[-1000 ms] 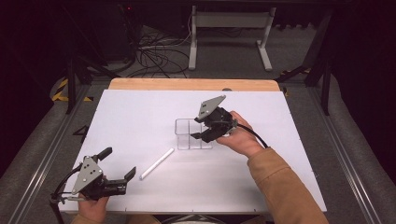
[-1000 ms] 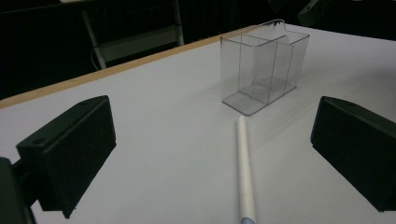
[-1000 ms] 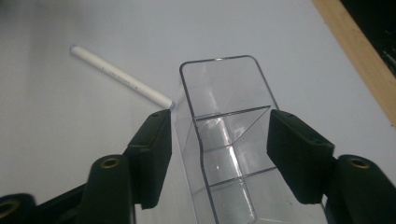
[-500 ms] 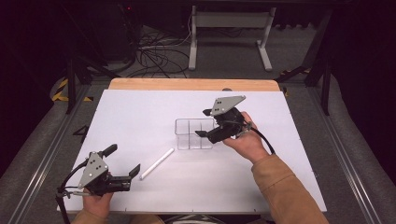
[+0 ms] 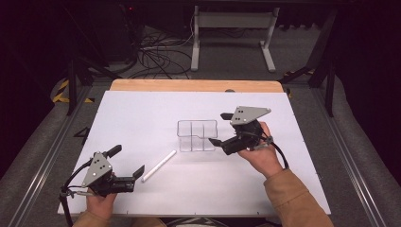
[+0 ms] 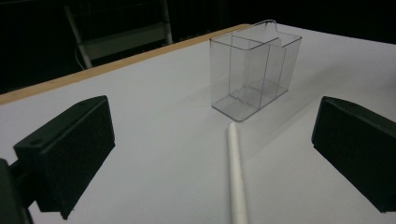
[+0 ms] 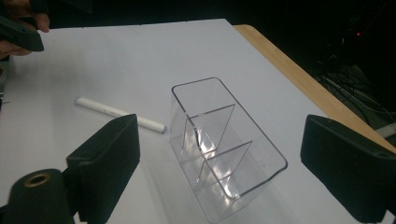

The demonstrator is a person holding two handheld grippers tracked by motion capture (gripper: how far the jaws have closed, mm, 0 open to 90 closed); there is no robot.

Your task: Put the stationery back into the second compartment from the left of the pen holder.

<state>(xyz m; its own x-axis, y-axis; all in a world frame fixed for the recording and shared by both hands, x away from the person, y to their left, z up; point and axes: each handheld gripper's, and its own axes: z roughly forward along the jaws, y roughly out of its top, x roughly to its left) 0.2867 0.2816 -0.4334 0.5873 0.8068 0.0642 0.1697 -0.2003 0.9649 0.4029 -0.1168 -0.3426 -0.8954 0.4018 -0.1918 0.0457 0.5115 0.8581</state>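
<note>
A clear plastic organizer (image 5: 197,135) with three compartments stands empty at the table's middle. A white pen (image 5: 159,165) lies flat to its lower left, angled toward it. My left gripper (image 5: 127,161) is open near the front left edge, its jaws on either side of the pen's near end without touching it. In the left gripper view the pen (image 6: 236,177) runs up the gap toward the organizer (image 6: 254,70). My right gripper (image 5: 218,128) is open just right of the organizer, apart from it. In the right gripper view the organizer (image 7: 224,144) sits between the wide jaws, with the pen (image 7: 119,114) beyond.
The white table top (image 5: 142,113) has a wooden strip (image 5: 194,85) along its far edge. Beyond the table lie dark floor, cables (image 5: 156,52) and a metal stand (image 5: 231,28). The other hand and its gripper (image 7: 18,32) appear far off in the right gripper view.
My right gripper has drawn back to the right, away from the organizer's top. My left gripper has crept right, toward the pen. Organizer and pen have not moved.
</note>
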